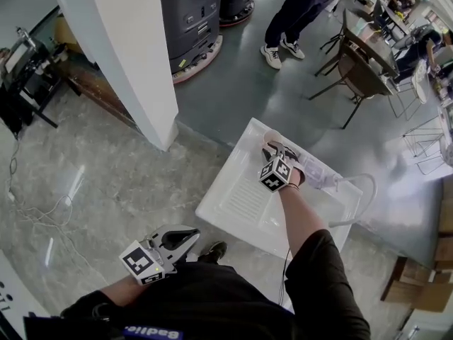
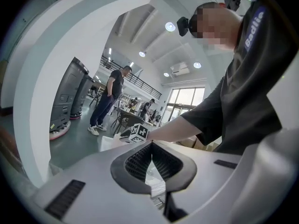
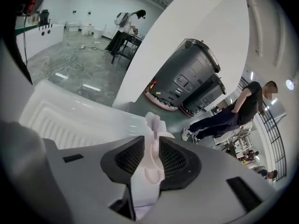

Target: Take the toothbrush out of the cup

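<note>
With my right gripper (image 3: 152, 154) at centre right clamped on the pale toothbrush (image 3: 153, 125) over the white sink (image 1: 237, 200), and my left gripper (image 1: 185, 238) closed and empty at lower left, I judge the lift is under way and next needs a straight pull upward, clear of a cup I cannot make out.

The right gripper (image 1: 274, 149) stood over the far corner of the sink unit (image 1: 225, 205), with the toothbrush (image 3: 153, 149) between its jaws; the ribbed drainboard (image 1: 244, 200) lay on the unit to its near left; a hose (image 1: 362, 188) curved off the unit to its right. The left gripper (image 1: 190, 236) hung well apart, off the unit's near left edge and close to the holder's body, jaws together on nothing; a shoe (image 1: 212, 251) sat just right of it on the floor. A pillar (image 1: 120, 55) rose beyond the left gripper, with machines (image 1: 195, 20) behind that; a standing person (image 1: 297, 9) and chairs (image 1: 357, 69) were far beyond the right gripper.
</note>
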{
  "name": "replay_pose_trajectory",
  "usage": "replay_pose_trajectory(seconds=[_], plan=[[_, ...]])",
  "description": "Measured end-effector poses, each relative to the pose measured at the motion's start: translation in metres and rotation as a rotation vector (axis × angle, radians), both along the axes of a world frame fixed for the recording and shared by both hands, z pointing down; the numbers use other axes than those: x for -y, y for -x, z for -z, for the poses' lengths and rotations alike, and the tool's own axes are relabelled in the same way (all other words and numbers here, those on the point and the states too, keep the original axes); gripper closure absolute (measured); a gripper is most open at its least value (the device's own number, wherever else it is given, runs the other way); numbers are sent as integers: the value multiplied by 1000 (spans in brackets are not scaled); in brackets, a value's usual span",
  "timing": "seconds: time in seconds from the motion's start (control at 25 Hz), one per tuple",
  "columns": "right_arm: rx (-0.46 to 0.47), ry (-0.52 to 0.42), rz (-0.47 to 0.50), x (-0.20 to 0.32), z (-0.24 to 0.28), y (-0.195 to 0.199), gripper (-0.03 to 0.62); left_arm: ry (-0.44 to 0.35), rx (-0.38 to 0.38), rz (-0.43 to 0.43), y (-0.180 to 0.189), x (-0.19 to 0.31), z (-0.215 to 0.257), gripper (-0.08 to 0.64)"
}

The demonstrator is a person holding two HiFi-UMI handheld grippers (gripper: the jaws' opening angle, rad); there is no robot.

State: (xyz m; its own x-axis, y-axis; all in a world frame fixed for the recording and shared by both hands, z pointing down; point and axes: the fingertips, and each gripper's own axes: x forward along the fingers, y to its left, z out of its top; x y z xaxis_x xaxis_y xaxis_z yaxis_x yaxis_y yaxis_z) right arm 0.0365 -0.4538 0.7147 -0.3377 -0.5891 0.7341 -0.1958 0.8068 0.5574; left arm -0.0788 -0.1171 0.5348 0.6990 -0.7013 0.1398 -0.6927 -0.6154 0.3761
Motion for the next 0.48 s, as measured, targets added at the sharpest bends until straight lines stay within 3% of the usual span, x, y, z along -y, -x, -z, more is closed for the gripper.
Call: replay_pose_trajectory(seconds=[0.28,0.48], plan=[[-26,-45,26,9,2,8,511,9,2,34,10,-3,-2,551],[-1,-64,13,10,13,8,560,7,0,44,14,-5,-1,551]])
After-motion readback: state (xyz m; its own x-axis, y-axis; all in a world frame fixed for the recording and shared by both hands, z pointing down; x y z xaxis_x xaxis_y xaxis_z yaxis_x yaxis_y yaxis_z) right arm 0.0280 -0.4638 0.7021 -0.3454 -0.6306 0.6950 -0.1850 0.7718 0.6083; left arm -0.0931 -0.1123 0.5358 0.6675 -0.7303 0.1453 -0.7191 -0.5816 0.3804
